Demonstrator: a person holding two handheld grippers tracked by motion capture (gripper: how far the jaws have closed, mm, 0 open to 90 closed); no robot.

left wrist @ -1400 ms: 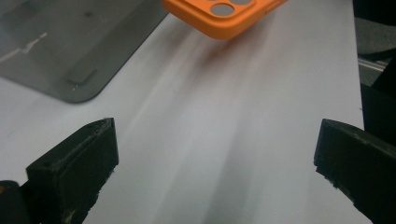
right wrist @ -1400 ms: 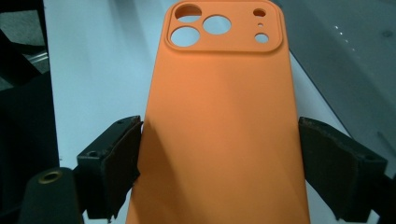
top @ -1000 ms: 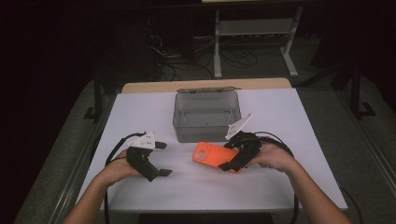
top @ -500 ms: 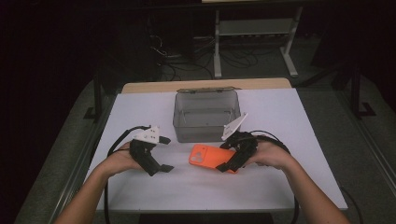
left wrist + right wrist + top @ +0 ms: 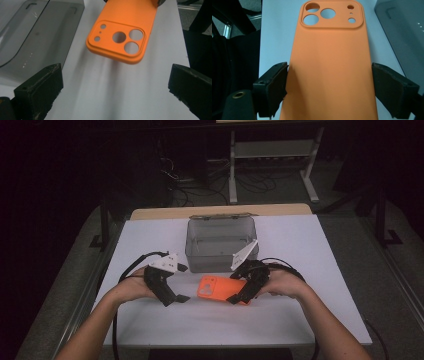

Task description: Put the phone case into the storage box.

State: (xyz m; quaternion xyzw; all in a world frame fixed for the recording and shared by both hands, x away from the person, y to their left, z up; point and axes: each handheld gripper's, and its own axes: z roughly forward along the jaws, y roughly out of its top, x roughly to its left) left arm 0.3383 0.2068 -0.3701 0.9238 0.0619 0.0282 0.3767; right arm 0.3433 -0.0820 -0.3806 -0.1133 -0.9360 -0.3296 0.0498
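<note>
**Phone case lifted, handover or placement pending**

The right hand-held gripper (image 5: 240, 295) clamps the orange silicone phone case (image 5: 215, 287) across its width; in the right gripper view both black pads (image 5: 277, 82) press on the case's long edges, camera cut-outs pointing away. The case sits in front of the grey translucent plastic box (image 5: 220, 242), and its shadow on the white bench (image 5: 310, 245) in the left gripper view suggests the camera end is raised off the surface.

The left hand-held gripper (image 5: 172, 292) stands just beside the case's camera end, jaws spread wide with nothing between them; the case (image 5: 122, 32) lies ahead of its pads (image 5: 41, 86), not yet reached.

Judgement: pickup is done. Left to do: a second grip by the left gripper or a move toward the box, which looks empty. Which one is intended I cannot tell.
</note>
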